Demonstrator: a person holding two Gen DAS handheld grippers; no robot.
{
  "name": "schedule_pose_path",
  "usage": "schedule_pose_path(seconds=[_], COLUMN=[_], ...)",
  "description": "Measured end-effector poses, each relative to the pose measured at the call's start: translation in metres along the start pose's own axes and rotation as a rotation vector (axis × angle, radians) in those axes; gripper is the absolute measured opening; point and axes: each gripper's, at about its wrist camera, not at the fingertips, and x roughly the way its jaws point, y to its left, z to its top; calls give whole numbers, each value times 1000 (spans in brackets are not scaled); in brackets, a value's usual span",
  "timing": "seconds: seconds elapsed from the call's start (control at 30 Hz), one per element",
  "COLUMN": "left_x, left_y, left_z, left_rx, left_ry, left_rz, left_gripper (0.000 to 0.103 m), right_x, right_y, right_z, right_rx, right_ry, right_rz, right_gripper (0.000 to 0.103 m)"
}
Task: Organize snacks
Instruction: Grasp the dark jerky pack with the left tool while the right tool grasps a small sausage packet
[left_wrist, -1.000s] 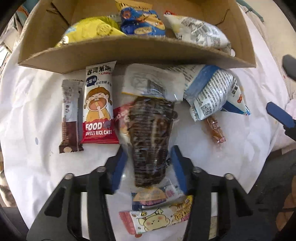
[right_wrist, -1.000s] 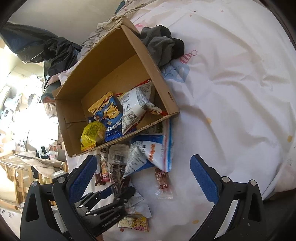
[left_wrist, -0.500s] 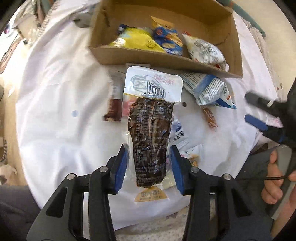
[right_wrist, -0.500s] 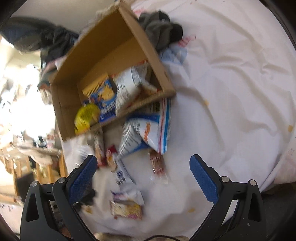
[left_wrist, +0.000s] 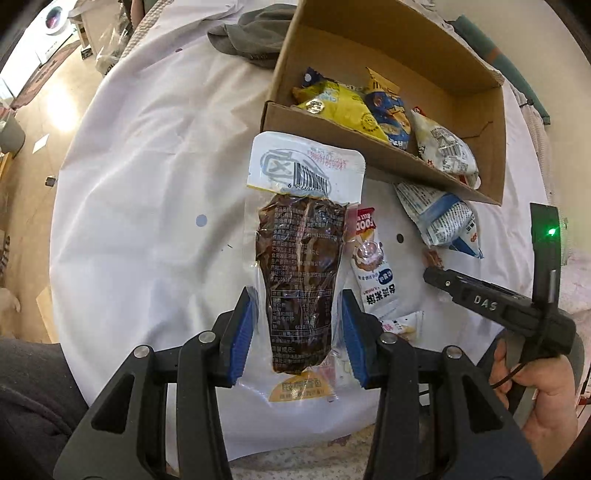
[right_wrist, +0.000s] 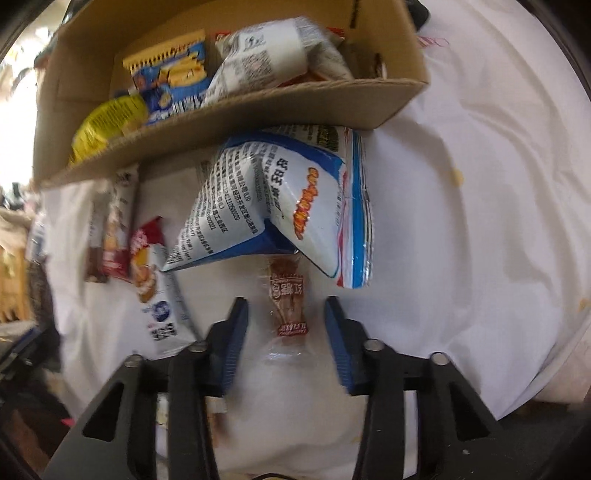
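My left gripper (left_wrist: 297, 332) is shut on a clear vacuum pack of dark brown snack (left_wrist: 301, 266) with a white barcode header, held lifted above the table in front of the cardboard box (left_wrist: 373, 151). My right gripper (right_wrist: 284, 343) is open, its blue pads either side of a small brown wrapped snack (right_wrist: 288, 306) lying on the white cloth; it also shows in the left wrist view (left_wrist: 480, 299). The box holds a yellow bag (left_wrist: 332, 107), a blue bag (left_wrist: 388, 110) and a white bag (left_wrist: 447, 151).
A large blue-and-white bag (right_wrist: 284, 199) leans against the box front. A white rice cake pack (left_wrist: 373, 266) and other small snacks (right_wrist: 110, 232) lie on the white cloth (left_wrist: 147, 184). Grey clothing (left_wrist: 255, 40) lies beside the box.
My left gripper has lifted the brown pack higher and away from the table. My right gripper has dropped down and narrowed around the small brown snack.
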Motion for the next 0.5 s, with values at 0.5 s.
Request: schedule_pose_path(seconds=[0.5], left_x=[-8], left_y=[2], left_z=[-6], left_rx=[11], left_ry=[-37], left_rz=[37], left_gripper=[40], right_x=[-26], right_y=[30], right_z=[-41], right_rx=[-106], right_ry=[-22], right_rz=[231], right_gripper=[23])
